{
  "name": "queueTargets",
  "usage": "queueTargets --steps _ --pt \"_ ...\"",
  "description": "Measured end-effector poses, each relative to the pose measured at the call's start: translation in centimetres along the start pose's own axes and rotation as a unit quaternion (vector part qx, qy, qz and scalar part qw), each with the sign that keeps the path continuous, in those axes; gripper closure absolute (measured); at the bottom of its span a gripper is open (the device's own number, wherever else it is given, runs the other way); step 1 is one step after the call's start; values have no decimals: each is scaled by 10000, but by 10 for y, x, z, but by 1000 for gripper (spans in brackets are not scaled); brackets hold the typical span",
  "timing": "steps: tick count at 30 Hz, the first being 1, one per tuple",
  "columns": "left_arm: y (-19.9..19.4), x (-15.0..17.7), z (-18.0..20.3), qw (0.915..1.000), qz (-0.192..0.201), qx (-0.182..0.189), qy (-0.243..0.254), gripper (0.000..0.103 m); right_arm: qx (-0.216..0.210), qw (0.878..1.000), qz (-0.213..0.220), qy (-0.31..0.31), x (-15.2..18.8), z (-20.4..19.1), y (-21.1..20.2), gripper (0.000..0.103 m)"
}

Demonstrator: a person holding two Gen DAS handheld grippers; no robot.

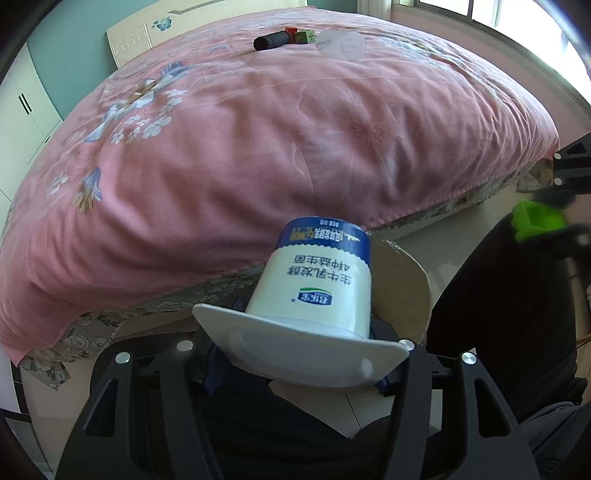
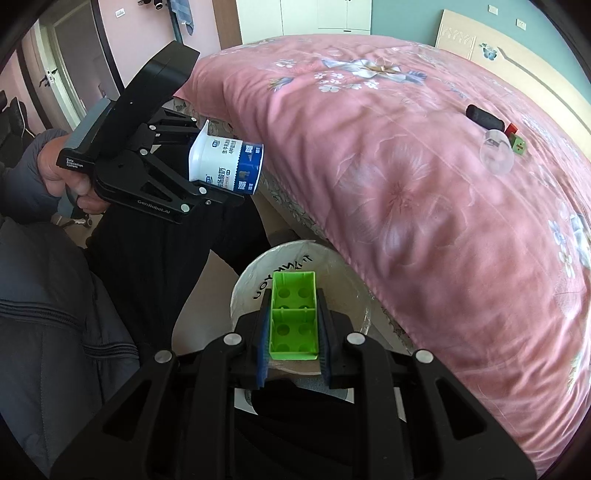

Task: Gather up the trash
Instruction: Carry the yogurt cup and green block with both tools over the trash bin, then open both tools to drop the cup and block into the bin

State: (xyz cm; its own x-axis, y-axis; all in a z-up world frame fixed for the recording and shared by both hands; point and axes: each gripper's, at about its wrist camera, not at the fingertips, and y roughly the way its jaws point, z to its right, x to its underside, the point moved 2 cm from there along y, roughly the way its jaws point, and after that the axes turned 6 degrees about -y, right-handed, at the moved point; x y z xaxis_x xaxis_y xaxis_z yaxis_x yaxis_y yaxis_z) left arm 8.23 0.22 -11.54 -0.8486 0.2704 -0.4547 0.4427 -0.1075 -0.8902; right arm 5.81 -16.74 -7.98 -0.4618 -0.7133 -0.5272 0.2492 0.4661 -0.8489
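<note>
My left gripper [image 1: 295,354] is shut on a white and blue yogurt cup [image 1: 317,280], held by its rim end with the base pointing away; it also shows in the right wrist view [image 2: 225,162]. My right gripper [image 2: 293,321] is shut on a green plastic block [image 2: 293,314], held over a round bin lined with clear plastic [image 2: 354,295] beside the bed. The bin's rim shows behind the cup in the left wrist view [image 1: 402,288]. The green block also shows at the right edge there [image 1: 535,218].
A bed with a pink floral quilt [image 1: 277,140] fills the view. On it lie a black cylinder [image 1: 271,40], a small green block [image 1: 304,36], a red block [image 1: 290,30] and a clear plastic lid [image 1: 341,44]. The person's dark-clothed legs [image 2: 155,258] are next to the bin.
</note>
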Motion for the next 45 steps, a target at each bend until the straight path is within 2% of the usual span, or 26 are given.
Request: queueTargets --steps 19,29,45 --pt "66 33 18 9967 -799 164 53 41 -429 9980 -357 283 8 2 69 81" --pt "104 31 8 9940 -1080 -10 -190 41 -455 9961 -555 520 13 10 103 81" --pt "159 27 4 9860 -1624 -63 -365 41 -472 9911 -940 817 8 29 161 81"
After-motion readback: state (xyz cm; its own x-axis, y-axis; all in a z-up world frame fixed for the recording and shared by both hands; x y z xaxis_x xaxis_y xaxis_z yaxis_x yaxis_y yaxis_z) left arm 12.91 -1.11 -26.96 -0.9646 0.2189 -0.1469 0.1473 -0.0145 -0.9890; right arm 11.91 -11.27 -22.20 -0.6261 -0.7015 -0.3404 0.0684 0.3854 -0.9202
